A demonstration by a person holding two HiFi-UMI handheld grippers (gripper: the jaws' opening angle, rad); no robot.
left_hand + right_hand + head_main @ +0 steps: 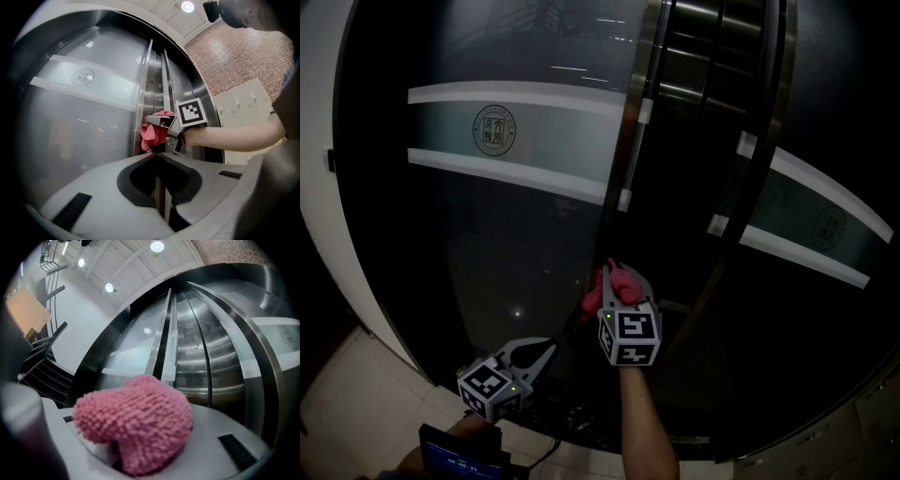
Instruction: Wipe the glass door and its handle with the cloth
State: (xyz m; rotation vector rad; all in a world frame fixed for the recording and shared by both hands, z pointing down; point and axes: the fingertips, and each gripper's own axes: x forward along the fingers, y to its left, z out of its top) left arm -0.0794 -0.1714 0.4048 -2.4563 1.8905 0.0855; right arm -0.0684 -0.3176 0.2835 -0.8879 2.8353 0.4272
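Observation:
The dark glass door (502, 239) carries two frosted white bands and a round logo (494, 129). Its steel handle (634, 141) runs upright along the door's edge. My right gripper (614, 275) is shut on a pink cloth (600, 289) and holds it against the lower end of the handle. The right gripper view is filled by the cloth (136, 420), with the handle (164, 345) rising behind it. My left gripper (546, 349) hangs lower left, shut and empty, apart from the door. Its own view shows the cloth (152, 133) on the handle (143, 93).
A second glass leaf with its own steel bar (748, 141) stands to the right. Pale floor tiles (356, 394) lie at the lower left, beside a small device with a blue screen (464, 457). Lockers (243, 105) and a brick wall (234, 51) lie to the right.

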